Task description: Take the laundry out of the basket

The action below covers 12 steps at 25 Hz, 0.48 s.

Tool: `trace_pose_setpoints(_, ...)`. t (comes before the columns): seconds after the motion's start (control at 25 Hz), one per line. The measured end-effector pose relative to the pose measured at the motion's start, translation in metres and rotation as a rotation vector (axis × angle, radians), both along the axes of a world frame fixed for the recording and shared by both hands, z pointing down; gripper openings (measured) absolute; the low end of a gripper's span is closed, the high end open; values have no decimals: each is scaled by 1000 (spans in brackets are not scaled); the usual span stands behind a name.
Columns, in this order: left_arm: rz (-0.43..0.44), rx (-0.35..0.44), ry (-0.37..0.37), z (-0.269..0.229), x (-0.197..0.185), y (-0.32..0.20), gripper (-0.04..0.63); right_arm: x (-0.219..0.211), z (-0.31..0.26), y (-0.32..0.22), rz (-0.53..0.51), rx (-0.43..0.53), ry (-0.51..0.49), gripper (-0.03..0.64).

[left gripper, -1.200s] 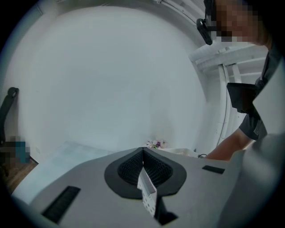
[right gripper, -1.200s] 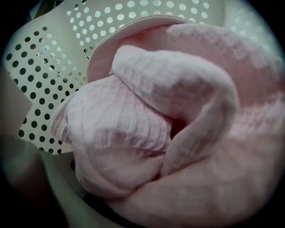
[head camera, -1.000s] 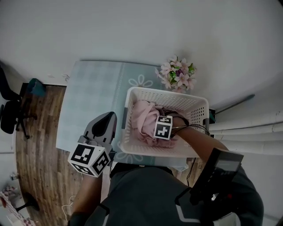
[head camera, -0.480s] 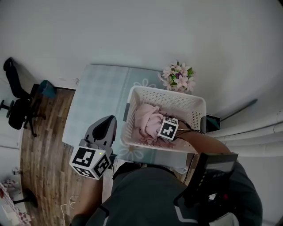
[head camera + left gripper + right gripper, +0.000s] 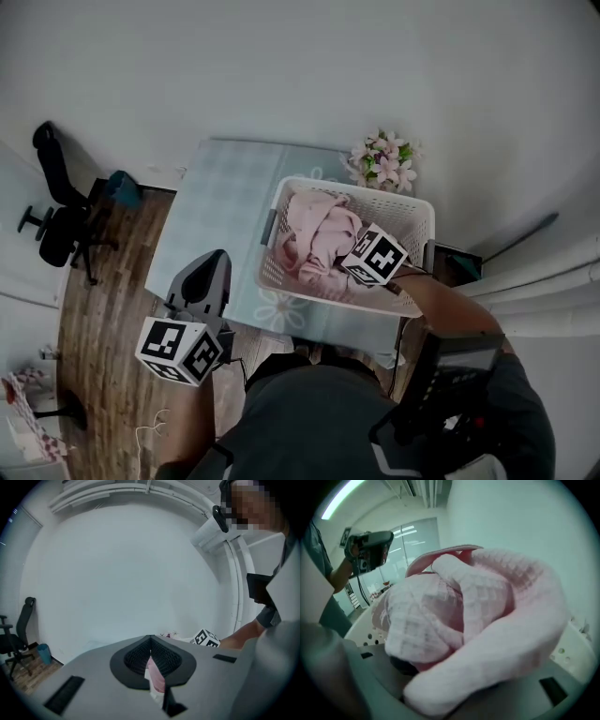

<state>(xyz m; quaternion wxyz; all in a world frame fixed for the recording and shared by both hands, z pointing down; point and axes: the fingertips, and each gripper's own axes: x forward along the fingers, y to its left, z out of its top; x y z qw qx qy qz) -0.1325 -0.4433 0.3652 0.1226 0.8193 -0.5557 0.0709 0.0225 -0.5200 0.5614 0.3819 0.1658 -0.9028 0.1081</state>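
The white basket (image 5: pixel 415 223) stands on the worktop (image 5: pixel 220 202), near its right end, with a bunch of pink flowers (image 5: pixel 382 159) just beyond its far corner. The laundry (image 5: pixel 314 234) – a pink waffle-weave cloth – lies bunched in the basket's left half, its top level with the rim.

The right gripper (image 5: pixel 347 247) reaches into the basket from the near right side. Its 2 jaws have just been closing and now clamp a thick fold of the cloth, which fills most of the right gripper view.

The left gripper (image 5: pixel 211 267) hangs beside the worktop's near left edge, clear of the basket. Its jaws meet at the tips – a thin pink-and-white strip (image 5: pixel 154 679) shows in the seam between them, too small to identify.

An office chair (image 5: pixel 58 220) stands on the wooden floor at far left.
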Motion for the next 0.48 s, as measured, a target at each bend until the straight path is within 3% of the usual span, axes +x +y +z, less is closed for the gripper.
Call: trace_pose_setpoints(0.48,-110,15,3,-24,-30,36,8,6,-161,-5,90,201,-375,291)
